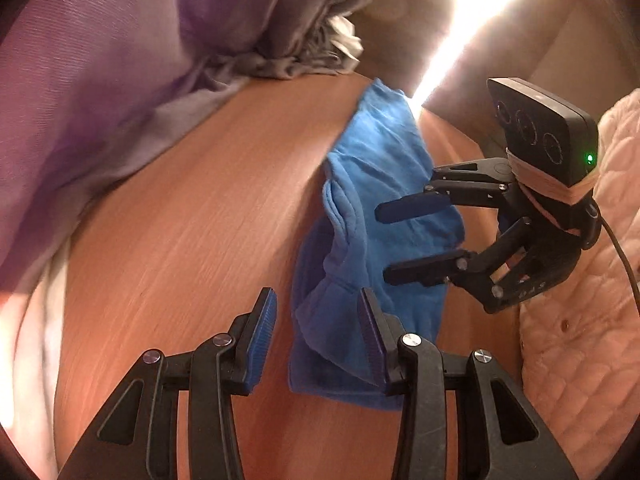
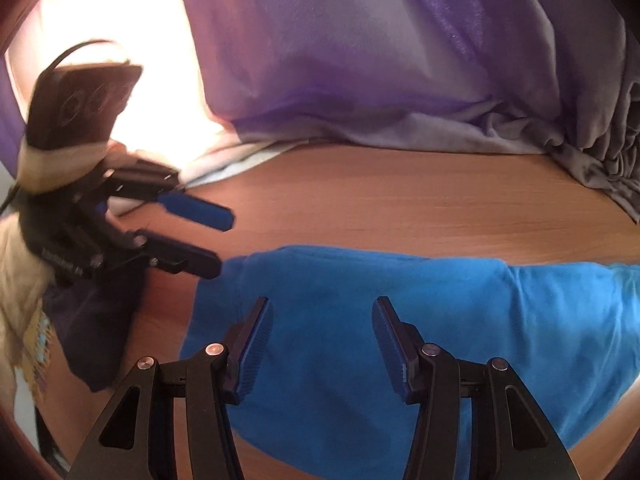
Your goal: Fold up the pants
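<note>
The blue pants (image 1: 360, 200) lie bunched in a long strip on the wooden table (image 1: 200, 220); in the right wrist view the pants (image 2: 400, 320) spread flat across the foreground. My left gripper (image 1: 316, 320) is open and hovers at the near end of the pants, its right finger over the folded edge and its left finger over bare wood. My right gripper (image 1: 384, 244) is open just above the middle of the pants, with nothing pinched. From the right wrist view, the right gripper (image 2: 322, 312) hangs over blue fabric, and the left gripper (image 2: 222, 242) stands open beside the pants' left end.
A purple and grey curtain (image 2: 380, 60) hangs along the table's far side and bunches onto it (image 1: 288, 60). A person's quilted cream sleeve (image 1: 592, 320) is at the right. A dark cloth (image 2: 96, 328) lies at the table's left. Bright light (image 1: 472, 12) glares behind.
</note>
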`<action>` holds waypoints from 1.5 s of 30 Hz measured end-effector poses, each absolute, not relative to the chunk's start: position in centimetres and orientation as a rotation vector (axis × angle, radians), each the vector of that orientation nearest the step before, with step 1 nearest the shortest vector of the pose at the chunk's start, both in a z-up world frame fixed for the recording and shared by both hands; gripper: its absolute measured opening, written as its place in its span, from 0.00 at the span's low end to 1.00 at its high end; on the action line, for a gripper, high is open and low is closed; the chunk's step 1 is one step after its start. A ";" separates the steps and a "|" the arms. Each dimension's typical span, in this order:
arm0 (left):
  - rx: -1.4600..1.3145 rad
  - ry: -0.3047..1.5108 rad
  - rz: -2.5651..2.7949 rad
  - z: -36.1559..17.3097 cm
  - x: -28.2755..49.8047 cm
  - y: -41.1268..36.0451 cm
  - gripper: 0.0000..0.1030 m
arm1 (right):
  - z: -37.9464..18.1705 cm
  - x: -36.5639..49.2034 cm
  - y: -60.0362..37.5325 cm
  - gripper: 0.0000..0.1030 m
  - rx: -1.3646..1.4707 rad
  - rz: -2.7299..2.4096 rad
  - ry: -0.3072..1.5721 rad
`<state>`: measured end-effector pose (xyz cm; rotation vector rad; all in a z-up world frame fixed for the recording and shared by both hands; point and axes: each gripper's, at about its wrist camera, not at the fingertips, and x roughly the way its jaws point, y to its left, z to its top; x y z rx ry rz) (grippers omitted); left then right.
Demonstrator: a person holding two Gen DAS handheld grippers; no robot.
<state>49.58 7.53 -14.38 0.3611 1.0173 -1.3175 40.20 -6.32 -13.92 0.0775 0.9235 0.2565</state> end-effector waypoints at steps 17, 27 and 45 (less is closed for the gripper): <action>0.118 1.278 -1.288 -16.9 49.0 6.6 0.27 | -15.7 40.9 -7.2 0.50 0.110 0.238 0.970; -0.146 1.349 -1.065 -15.7 46.2 9.3 0.20 | -14.4 40.9 -7.7 0.50 0.108 0.273 0.883; -0.371 1.473 -0.577 -21.4 45.0 13.5 0.15 | -16.2 43.3 -4.3 0.49 0.050 0.393 0.926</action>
